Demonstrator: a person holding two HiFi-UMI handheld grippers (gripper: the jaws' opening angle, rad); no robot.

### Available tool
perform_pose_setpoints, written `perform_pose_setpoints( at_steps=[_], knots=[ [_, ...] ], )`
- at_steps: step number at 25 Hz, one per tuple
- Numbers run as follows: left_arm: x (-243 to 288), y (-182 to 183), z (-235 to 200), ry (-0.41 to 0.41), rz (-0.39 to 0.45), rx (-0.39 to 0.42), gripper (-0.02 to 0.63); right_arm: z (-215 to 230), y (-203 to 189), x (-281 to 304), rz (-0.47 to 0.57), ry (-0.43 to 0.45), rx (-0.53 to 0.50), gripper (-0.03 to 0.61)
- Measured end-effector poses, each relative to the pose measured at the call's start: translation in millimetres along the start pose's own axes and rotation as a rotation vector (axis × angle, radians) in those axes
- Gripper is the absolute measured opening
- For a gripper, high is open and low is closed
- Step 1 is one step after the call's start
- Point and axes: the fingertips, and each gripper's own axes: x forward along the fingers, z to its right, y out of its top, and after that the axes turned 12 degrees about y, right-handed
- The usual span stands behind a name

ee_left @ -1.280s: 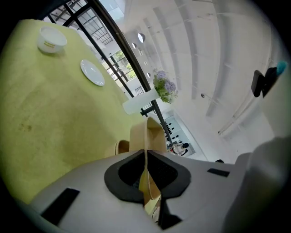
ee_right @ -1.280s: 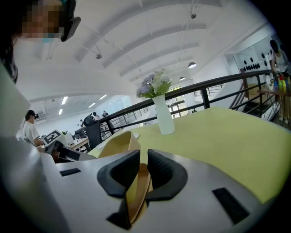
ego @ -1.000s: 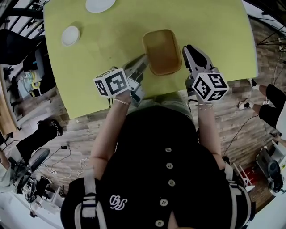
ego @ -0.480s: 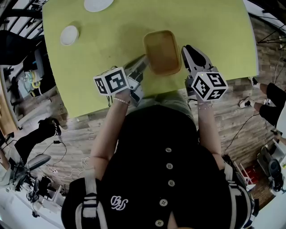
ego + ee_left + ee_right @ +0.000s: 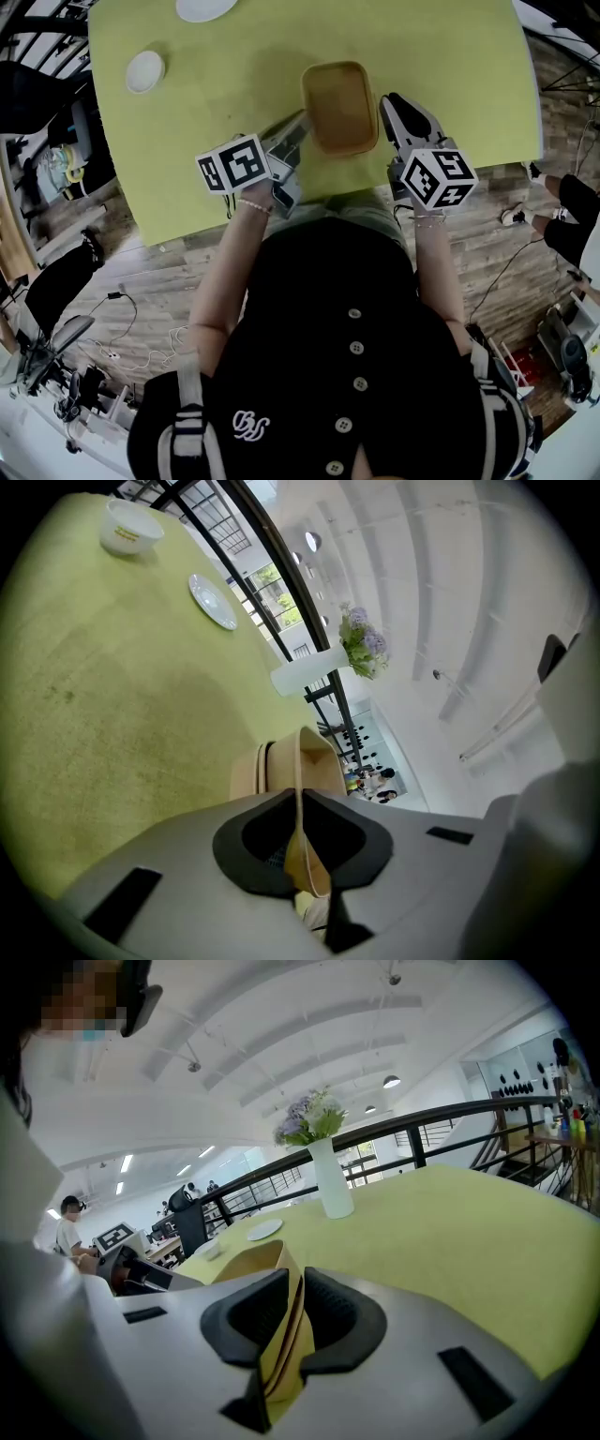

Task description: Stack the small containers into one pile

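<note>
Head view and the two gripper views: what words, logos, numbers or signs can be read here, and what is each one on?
"BS" (curly white monogram, reading uncertain): on the person's black shirt.
Faint print on the white bowl: too small to read.
Left marker cube and right marker cube: black-and-white square codes only, no letters.
Nothing else is legible in any view.

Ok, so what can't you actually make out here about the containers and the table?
Number of nested containers: head view shows only the top one; in the gripper views, jaws cover the rims.
White plate: cut by head view's top edge.
Bowl print: too small, left gripper view.
</note>
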Motion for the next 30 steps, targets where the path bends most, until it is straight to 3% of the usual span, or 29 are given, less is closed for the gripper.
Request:
perform_pose_setpoints(
  at_steps=[10,19,23,27,30],
  knots=[
    [4.8,-6.5,-1.3,0.026,-0.001,-0.018,0.039,4.3,-0.1,0.2,-0.006,0.003,0.002,0.064],
    [-0.3,3.9,-5.0,0.063,0.043,0.019,0.195,-1.5,6.3,5.4,-0.01,0.032,-0.012,0.066],
    [-8.1,18.6,4.5,0.048,0.086,0.129,0.196,-14.5,16.5,12.3,-0.012,0.077,-0.04,0.074],
    [-17.9,31.8,14.6,0.077,0.128,0.322,0.193,-27.6,26.4,19.4,-0.016,0.123,-0.067,0.085],
    [-26.9,38.7,21.4,0.108,0.162,0.462,0.156,-39.0,33.2,25.0,-0.015,0.154,-0.088,0.094]
  ],
)
